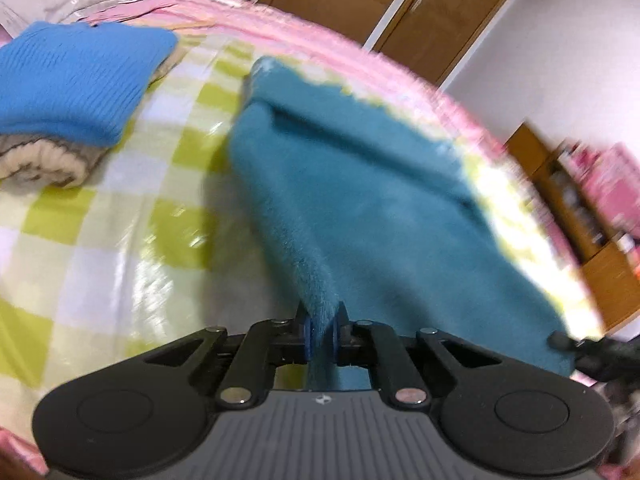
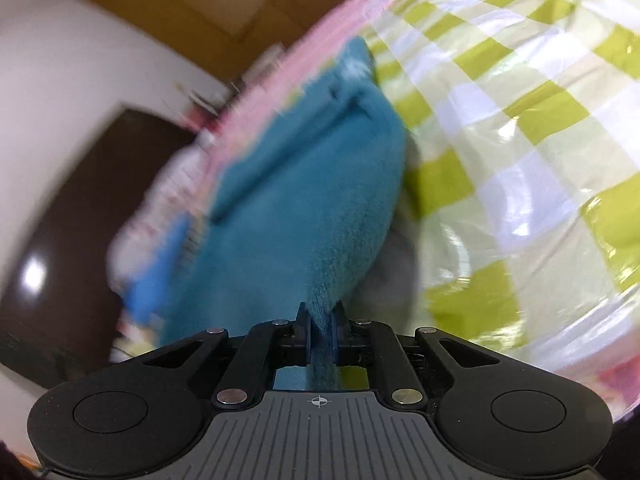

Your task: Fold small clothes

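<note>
A fuzzy teal garment (image 1: 360, 184) hangs stretched above the green-checked bed cover (image 1: 120, 216), its far end still resting on the bed. My left gripper (image 1: 321, 330) is shut on the garment's near left edge. My right gripper (image 2: 322, 330) is shut on the other near edge of the same teal garment (image 2: 304, 184). The right gripper also shows at the far right of the left wrist view (image 1: 560, 338). Both views are motion-blurred.
A folded bright blue knit (image 1: 76, 80) lies on a beige knit (image 1: 44, 160) at the bed's left. A pink blanket (image 1: 304, 36) borders the checked cover (image 2: 520, 140). Wooden wardrobe doors (image 1: 420, 12) and a wooden shelf (image 1: 580, 216) stand beyond the bed.
</note>
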`<state>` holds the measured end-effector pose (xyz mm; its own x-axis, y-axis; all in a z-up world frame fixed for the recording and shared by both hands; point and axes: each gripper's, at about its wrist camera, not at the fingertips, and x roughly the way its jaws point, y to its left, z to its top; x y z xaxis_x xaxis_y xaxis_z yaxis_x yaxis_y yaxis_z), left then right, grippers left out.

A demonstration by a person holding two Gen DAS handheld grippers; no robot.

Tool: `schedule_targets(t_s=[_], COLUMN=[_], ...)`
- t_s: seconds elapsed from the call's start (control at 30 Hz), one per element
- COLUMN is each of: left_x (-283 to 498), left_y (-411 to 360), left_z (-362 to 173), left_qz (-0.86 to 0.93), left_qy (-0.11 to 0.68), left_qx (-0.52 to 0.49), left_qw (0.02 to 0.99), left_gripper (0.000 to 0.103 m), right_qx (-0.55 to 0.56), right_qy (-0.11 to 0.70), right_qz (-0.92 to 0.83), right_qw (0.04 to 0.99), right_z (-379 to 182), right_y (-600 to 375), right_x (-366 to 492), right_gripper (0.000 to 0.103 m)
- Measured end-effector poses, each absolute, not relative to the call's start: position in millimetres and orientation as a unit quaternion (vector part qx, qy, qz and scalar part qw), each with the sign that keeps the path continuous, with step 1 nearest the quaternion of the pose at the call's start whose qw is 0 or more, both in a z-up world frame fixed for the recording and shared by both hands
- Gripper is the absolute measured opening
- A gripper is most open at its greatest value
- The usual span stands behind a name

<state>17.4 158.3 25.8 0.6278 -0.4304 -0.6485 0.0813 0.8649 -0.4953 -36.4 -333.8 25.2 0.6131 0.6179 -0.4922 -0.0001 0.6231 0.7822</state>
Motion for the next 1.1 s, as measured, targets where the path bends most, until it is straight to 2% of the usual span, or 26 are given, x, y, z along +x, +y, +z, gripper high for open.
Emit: schedule_targets(t_s=[0.27,0.5,0.67,0.83,1.1], left_x=[73.6,156.8,218.1,265.6,300.3], left_y=[166.9,183.8,192.5,191.9,187.2], left_z=[57.0,74.1,63.1,38.5,10.5], left_qz=[-0.198,-0.170,-0.132,-0.102,-0.072], left_qy=[0.321,0.266,0.265,0.288,0.325], left_qx=[-0.326,-0.349,-0.343,-0.339,-0.327], left_qw=[0.867,0.882,0.892,0.890,0.884], left_gripper=[0.015,0.015,0.015,0.015,0.016], right_qx=[0.511,0.529,0.537,0.535,0.532], right_qy=[0.301,0.246,0.234,0.254,0.285], right_qz=[0.214,0.187,0.149,0.098,0.061], right_qw=[0.776,0.791,0.797,0.800,0.795], right_z=[50.3,67.4,56.4,25.4,-12.9], right_y=[-335.8,-341.2,-340.0,-339.3,-339.7], right_x=[10.6,107.6,180.6,240.6,275.6], right_gripper=[0.010,0.010,0.010,0.010,0.010])
